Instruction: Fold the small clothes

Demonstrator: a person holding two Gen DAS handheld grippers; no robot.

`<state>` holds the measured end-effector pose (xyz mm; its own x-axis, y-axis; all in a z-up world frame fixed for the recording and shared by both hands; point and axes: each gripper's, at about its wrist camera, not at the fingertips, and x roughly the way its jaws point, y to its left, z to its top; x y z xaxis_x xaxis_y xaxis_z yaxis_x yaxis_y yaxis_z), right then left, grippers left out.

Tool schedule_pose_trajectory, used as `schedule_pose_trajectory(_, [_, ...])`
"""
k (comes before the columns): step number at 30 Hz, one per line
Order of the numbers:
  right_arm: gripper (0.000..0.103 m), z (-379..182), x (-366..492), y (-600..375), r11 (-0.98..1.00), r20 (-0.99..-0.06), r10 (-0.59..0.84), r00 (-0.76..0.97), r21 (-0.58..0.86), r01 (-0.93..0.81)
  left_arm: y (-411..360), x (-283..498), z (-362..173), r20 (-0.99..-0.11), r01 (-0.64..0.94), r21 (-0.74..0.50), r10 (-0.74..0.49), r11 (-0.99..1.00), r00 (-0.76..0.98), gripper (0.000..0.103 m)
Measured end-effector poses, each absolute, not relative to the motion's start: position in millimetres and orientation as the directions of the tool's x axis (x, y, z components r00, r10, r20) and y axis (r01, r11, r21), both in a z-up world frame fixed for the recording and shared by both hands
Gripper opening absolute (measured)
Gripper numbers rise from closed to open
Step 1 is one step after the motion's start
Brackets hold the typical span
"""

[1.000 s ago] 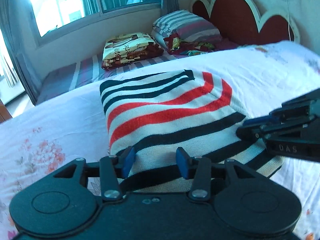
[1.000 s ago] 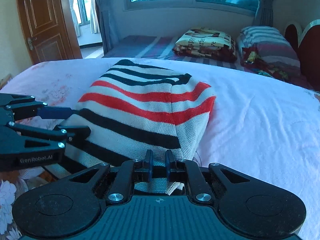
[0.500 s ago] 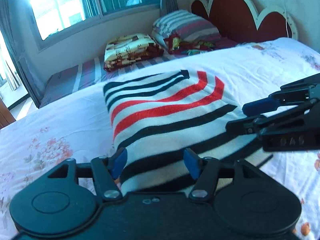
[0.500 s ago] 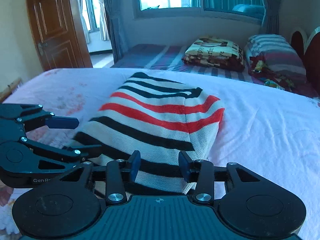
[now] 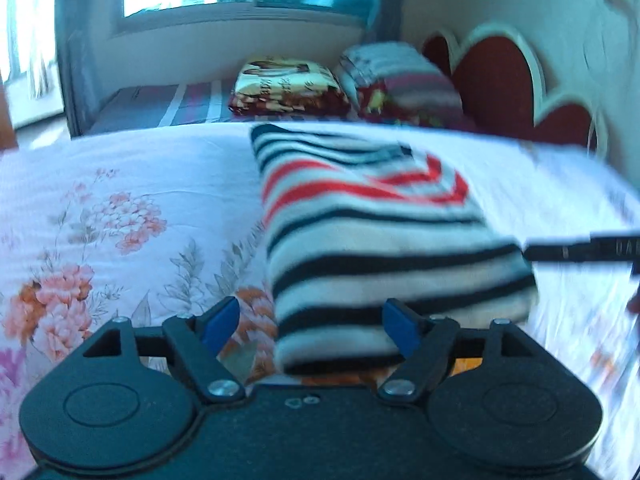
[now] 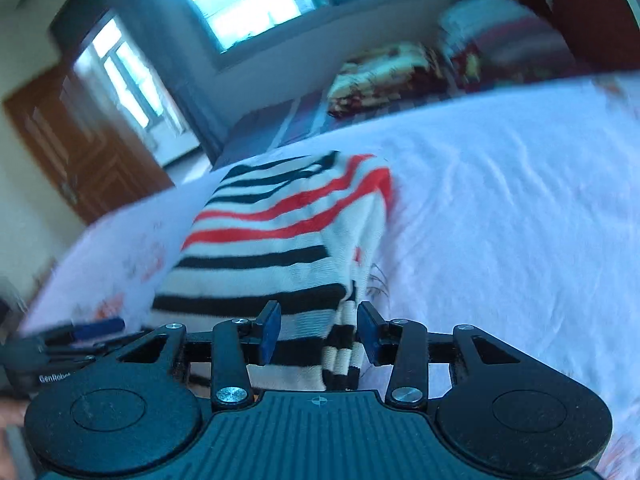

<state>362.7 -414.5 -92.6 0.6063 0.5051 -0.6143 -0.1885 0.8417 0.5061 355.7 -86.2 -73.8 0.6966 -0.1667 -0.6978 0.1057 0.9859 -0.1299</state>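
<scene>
A folded knit sweater (image 5: 360, 236) with white, black and red stripes lies on the bed; it also shows in the right wrist view (image 6: 288, 248). My left gripper (image 5: 310, 326) is wide open at the sweater's near left corner, holding nothing. My right gripper (image 6: 318, 332) is open at the near right corner, its blue pads (image 6: 270, 330) on either side of the folded edge without pinching it. The right gripper shows edge-on at the right of the left wrist view (image 5: 580, 250). The left gripper shows at the lower left of the right wrist view (image 6: 64, 344). Both views are blurred.
The bed has a white floral sheet (image 5: 120, 220). Folded blankets (image 5: 288, 88) and striped pillows (image 5: 400, 80) lie on a second bed beyond. A red scalloped headboard (image 5: 500, 80) stands at the right. A wooden door (image 6: 80, 152) and windows stand at the left.
The right gripper, shut on the sweater's edge a second ago, has opened and let go. Both grippers have opened wider and swung, each camera now turned. The sweater lies folded.
</scene>
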Motion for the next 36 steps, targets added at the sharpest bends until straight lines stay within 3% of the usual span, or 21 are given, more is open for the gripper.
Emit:
schedule_pose_trajectory(1, [0.046,-95.2,369.4,-421.3,0.825,-0.608,0.519,0.601,0.541,-0.165,-78.6,361.8,-73.1,-0.697,0.082,-0.178,-0.184,0.981,0.693,0.078])
schedule_pose_trajectory(3, [0.087,-99.9,382.2,-429.4,0.792,-0.592,0.544,0.594,0.597,-0.13,-63.2,377.4,-76.5,-0.69,0.044,-0.303,-0.251,0.952,0.679,0.078])
schedule_pose_trajectory(4, [0.088,-102.0,389.4,-431.5,0.779,-0.584,0.554,0.594,0.616,-0.121,-57.3,385.7,-79.5,-0.692,0.019,-0.35,-0.272,0.937,0.668,0.078])
schedule_pose_trajectory(12, [0.087,-126.5,435.4,-434.3,0.669,-0.541,0.673,0.504,0.736,-0.104,-34.5,430.9,-109.7,-0.678,-0.043,-0.563,-0.431,0.826,0.595,0.079])
schedule_pose_trajectory(14, [0.081,-134.0,440.9,-434.1,0.673,-0.56,0.679,0.475,0.733,-0.097,-33.8,438.7,-116.2,-0.674,-0.039,-0.585,-0.459,0.81,0.579,0.08])
schedule_pose_trajectory(18, [0.08,-135.0,449.1,-429.5,0.666,-0.55,0.699,0.458,0.734,-0.135,-34.0,451.9,-129.5,-0.666,-0.036,-0.626,-0.509,0.779,0.546,0.081])
schedule_pose_trajectory(20, [0.078,-134.4,456.0,-425.1,0.66,-0.545,0.709,0.447,0.736,-0.151,-37.1,457.6,-132.0,-0.663,-0.025,-0.623,-0.511,0.782,0.547,0.081])
schedule_pose_trajectory(24, [0.056,-135.1,465.3,-415.9,0.682,-0.56,0.699,0.446,0.709,-0.178,-49.4,468.4,-129.7,-0.686,-0.004,-0.578,-0.482,0.816,0.545,0.078])
schedule_pose_trajectory(32, [0.057,-137.8,463.9,-415.3,0.686,-0.563,0.701,0.438,0.699,-0.2,-63.9,475.7,-124.9,-0.721,0.045,-0.499,-0.444,0.865,0.532,0.078])
schedule_pose_trajectory(36, [0.041,-129.5,463.1,-395.7,0.765,-0.612,0.63,0.478,0.594,-0.247,-80.6,479.3,-118.2,-0.742,0.086,-0.419,-0.396,0.904,0.541,0.066])
